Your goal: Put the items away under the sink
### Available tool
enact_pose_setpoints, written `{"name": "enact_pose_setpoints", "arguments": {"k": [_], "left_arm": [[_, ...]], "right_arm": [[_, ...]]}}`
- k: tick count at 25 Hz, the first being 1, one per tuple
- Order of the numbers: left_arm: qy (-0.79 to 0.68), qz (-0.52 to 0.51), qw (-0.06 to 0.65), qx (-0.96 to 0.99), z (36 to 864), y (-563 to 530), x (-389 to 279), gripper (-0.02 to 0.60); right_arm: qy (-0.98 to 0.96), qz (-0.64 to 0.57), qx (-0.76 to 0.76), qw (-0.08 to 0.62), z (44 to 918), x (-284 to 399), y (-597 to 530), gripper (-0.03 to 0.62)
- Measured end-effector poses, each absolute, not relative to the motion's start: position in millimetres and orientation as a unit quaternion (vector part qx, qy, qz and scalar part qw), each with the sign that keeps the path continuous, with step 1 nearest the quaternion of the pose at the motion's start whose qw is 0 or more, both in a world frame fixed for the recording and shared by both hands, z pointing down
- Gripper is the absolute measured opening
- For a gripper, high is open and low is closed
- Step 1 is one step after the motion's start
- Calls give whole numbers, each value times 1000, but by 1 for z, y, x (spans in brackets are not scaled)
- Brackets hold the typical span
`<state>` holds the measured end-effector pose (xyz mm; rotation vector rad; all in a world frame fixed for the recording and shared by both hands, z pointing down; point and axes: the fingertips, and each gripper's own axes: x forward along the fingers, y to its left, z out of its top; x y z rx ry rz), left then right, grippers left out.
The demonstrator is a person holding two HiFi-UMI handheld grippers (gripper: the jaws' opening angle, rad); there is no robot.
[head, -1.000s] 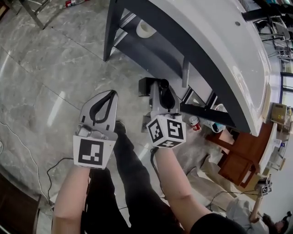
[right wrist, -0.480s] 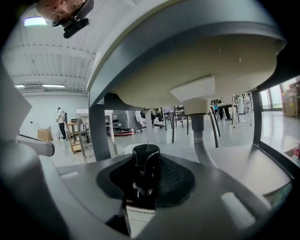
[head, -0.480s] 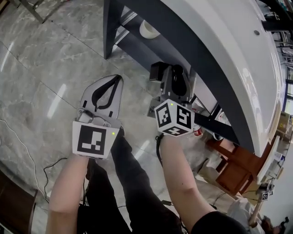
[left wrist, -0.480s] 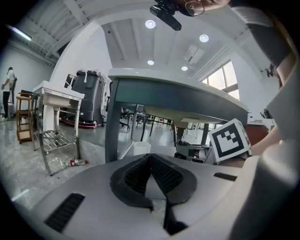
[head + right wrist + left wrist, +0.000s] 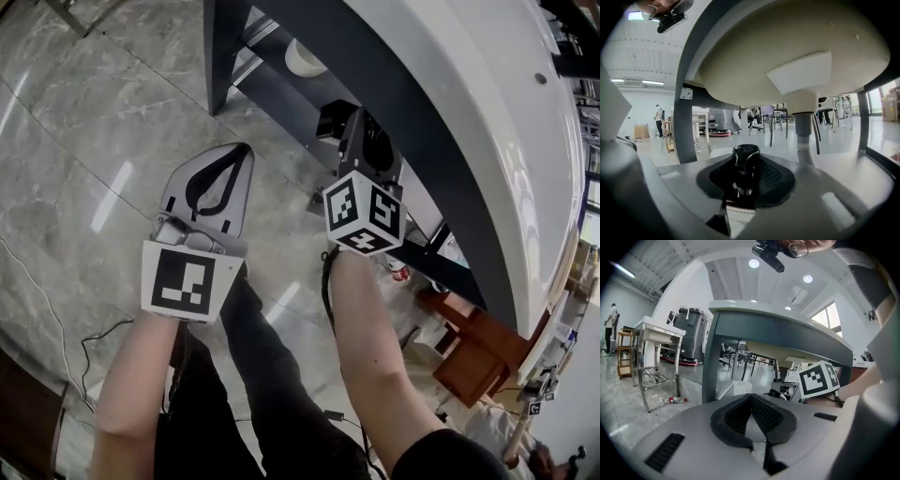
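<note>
Under the white sink (image 5: 469, 112), between the legs of its dark frame (image 5: 220, 47), the right tongs (image 5: 370, 141) reach in toward the lower shelf (image 5: 281, 94). They are clenched on a black bottle (image 5: 378, 155), which stands upright between the ribbed pads. In the right gripper view the black bottle (image 5: 746, 157) has a glossy cap at the top and a pale label lower down, and the right tongs (image 5: 746, 164) press on it from both sides. Past it hang the underside of the sink (image 5: 787, 47) and its grey drain pipe (image 5: 805, 131), with one frame leg (image 5: 684, 126) to the left.

The left tongs (image 5: 239, 155) hover over the marble floor (image 5: 94, 141), outside the frame and well apart from the shelf. In the left gripper view the left tongs (image 5: 751, 401) are pressed together at the tips with nothing between them, and the marker cube (image 5: 818, 378) of the other gripper shows to the right.

A white cup-shaped thing (image 5: 305, 58) sits farther along the shelf. A red can (image 5: 397, 270) lies on the floor beneath the sink's near side.
</note>
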<state>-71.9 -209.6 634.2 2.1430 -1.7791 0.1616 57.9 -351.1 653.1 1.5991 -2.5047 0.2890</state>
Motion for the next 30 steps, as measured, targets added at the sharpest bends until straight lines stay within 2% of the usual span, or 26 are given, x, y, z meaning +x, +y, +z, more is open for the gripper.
{"name": "enact_pose_setpoints", "arguments": {"k": [7,17,21,22,25,30], "left_arm": [[-635,56,196,745,666,-237,-84,9],[-637,50,192,745,647,-227,-79,9],[-635,53,193,746,650,-223,-80,9],[-634,54,193,747,650,-222,-80,9],[-632,53,197,748,651,-218,-79,9],[-632,45,207,745,648,-205,-81,9]], "right_arm": [[-825,98,549,91,682,51,-393,97],[-820,66,564,65,655,64,-401,98],[-829,58,551,75,655,60,-398,98],[-834,52,544,80,655,58,-395,102],[-842,37,532,87,654,54,-384,174],[-832,40,543,103,660,70,-358,198]]}}
